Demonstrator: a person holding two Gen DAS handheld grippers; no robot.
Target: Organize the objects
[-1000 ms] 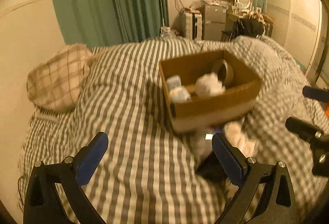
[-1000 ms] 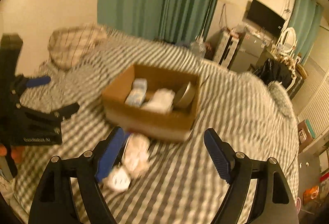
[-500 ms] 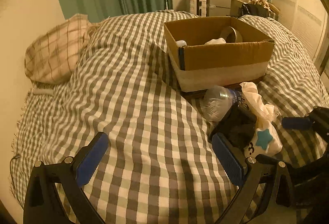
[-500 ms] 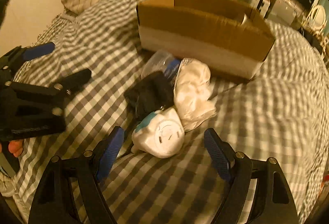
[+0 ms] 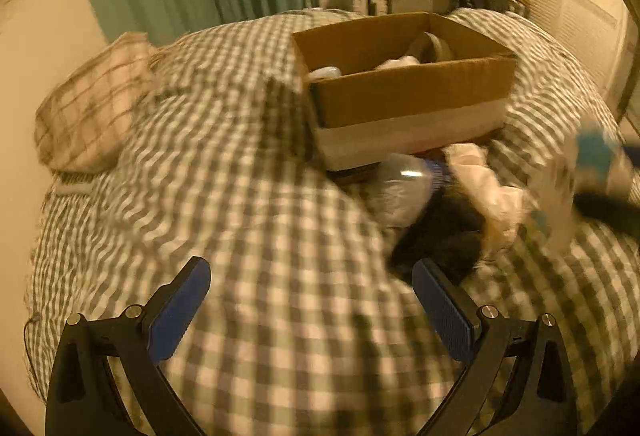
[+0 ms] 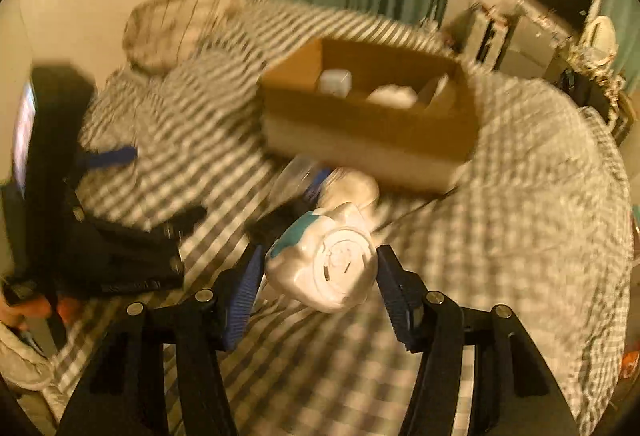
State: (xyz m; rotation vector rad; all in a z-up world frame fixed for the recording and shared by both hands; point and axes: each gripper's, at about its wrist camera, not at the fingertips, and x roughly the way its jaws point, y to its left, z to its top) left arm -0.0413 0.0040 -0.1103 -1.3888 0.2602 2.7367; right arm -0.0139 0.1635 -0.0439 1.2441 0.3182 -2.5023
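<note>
My right gripper (image 6: 320, 272) clamps the toy (image 6: 324, 268); left gripper (image 5: 308, 300) open, idle. Box (image 6: 372, 116) part-filled; bottle (image 6: 296, 172), probably bag, dark item left.

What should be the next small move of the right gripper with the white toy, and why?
Probably carry it toward the open brown cardboard box. The right gripper is shut on the white plastic toy with a teal patch, which looks lifted off the checked bedcover; the box behind it already holds sorted items. Motion blur hides finer detail.
</note>
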